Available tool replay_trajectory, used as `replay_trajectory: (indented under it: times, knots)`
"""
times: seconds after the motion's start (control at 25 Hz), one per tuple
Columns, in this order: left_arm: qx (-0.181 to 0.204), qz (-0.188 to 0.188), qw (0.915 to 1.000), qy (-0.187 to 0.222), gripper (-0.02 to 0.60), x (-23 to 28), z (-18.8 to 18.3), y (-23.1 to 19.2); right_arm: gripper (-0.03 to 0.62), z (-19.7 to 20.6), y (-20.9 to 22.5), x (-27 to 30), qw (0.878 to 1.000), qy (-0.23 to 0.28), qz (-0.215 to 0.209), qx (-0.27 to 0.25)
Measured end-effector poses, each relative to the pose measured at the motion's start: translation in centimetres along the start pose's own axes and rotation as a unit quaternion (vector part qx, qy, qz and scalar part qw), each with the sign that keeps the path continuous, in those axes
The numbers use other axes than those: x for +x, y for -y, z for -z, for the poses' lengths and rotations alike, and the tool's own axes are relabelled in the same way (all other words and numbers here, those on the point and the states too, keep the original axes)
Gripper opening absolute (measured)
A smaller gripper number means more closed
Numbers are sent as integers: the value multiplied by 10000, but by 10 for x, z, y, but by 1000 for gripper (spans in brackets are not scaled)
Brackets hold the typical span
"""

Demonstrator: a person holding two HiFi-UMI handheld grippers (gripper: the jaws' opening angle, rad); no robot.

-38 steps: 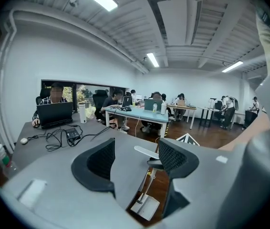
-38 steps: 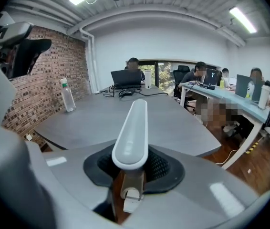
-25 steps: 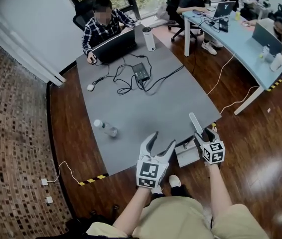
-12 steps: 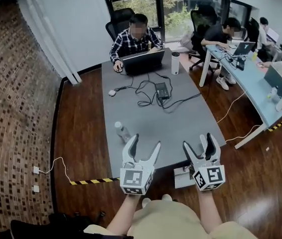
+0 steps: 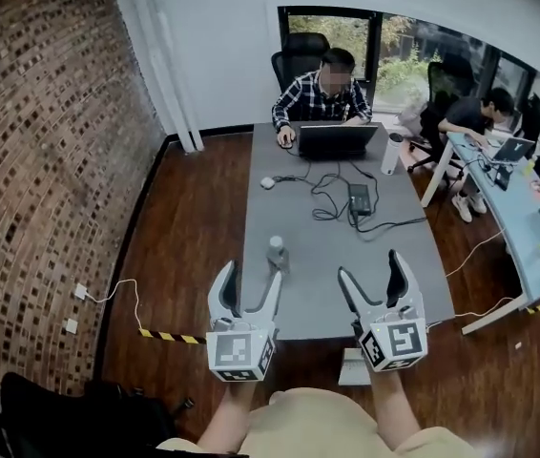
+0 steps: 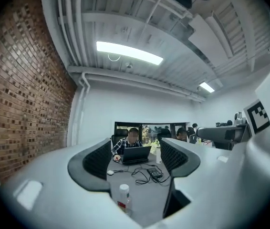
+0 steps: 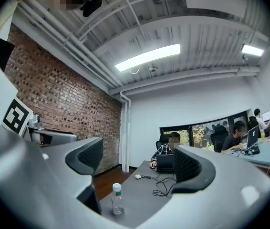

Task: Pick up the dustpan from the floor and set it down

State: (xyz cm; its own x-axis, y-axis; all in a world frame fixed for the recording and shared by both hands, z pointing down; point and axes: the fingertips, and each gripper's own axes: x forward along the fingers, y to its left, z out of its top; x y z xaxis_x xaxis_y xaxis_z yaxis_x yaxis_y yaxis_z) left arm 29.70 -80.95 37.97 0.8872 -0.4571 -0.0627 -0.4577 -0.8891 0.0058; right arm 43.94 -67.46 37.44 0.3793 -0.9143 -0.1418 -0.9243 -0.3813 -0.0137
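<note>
Fingers (image 5: 223,287) of the left gripper (image 5: 248,292): spread wide and holding nothing. The left gripper view shows only the far tabletop between the pads (image 6: 97,160).

Fingers (image 5: 350,286) of the right gripper (image 5: 373,280): also parted and empty. The right gripper view shows open air and the table between the pads (image 7: 88,155). One second ago this gripper sat lower, with a pale handle rising at its jaws. That handle is now gone from them.

Brick wall (image 5: 51,160): fills the left of the head view far more than a second ago. The camera has swung left and lifted.

Floor (image 5: 194,218): dark polished wood. A striped tape strip (image 5: 170,336) lies by the table's near left corner.

Table (image 5: 346,256): long and grey. A person (image 5: 325,92) sits at a laptop (image 5: 333,139) at the far end. The near half is bare apart from one item.

Dustpan (image 5: 350,372): a pale grey piece shows on the floor, just off the table's near edge. It lies below and behind the right gripper's marker cube and touches neither gripper. Most of it is hidden by the cube.

Bottle (image 5: 276,254): clear and upright on the table, ahead of the left gripper and apart from it.

Assessment: the dustpan appears released onto the floor, and both grippers are raised and level. The set-down looks done, and nothing remains in either gripper.
</note>
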Motion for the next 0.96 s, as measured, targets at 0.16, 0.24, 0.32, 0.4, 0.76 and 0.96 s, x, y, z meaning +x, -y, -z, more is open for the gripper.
replay_trajectory:
  times: [0.16, 0.24, 0.32, 0.4, 0.76, 0.96]
  knots:
    - [89, -226, 9997, 7, 302, -9, -3, -21, 426, -5, -14, 8, 10000, 2, -81, 30]
    - [102, -235, 9997, -13, 299, -12, -1, -24, 420, -8, -21, 10, 9999, 28, -138, 39]
    - [136, -183, 9997, -58, 298, -12, 1, -24, 414, -10, -25, 11, 9999, 54, -156, 28]
    - [182, -110, 9997, -73, 298, -12, 1, -23, 411, -10, -27, 10, 9999, 50, -136, -1]
    - [123, 195, 9997, 10, 284, -6, 1, -7, 397, 2, -19, -6, 9999, -131, 62, -37]
    - [127, 345, 9993, -13, 281, -3, 3, 4, 399, -10, -17, -10, 9998, -44, 61, -168]
